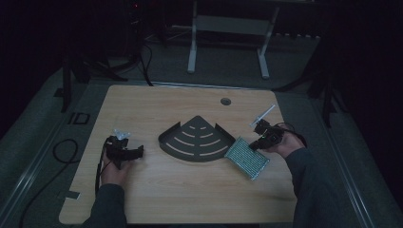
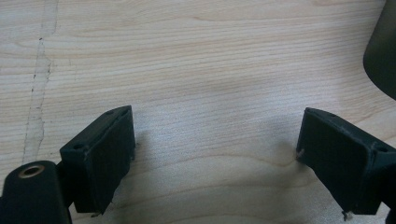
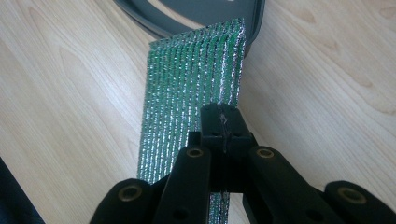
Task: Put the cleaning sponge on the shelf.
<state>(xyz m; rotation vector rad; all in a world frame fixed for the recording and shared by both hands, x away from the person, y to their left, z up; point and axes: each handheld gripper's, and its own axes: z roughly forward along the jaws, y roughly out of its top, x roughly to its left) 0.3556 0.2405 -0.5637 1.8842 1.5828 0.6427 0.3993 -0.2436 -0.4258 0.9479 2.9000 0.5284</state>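
Right gripper is clamped tight on the near edge of a flat rectangular scouring pad with green and silver glittery ribbing; jaws pressed together with the pad's edge pinched between them. In the high view the right gripper sits at the table's right side, pad lying just beside the right corner of a dark metal quarter-circle corner shelf with curved slots. Right gripper view: pad's far end reaches the shelf's rim, looks touching or overlapping it, can't tell which. Left gripper rests on the light wooden table at left, well apart from the shelf. Left gripper view: jaws stand wide apart, nothing between them, bare wood underneath, shelf's dark edge at upper right. Small clear plastic bag just beyond left gripper. Thin white stick-like item beyond right gripper, too small to identify.
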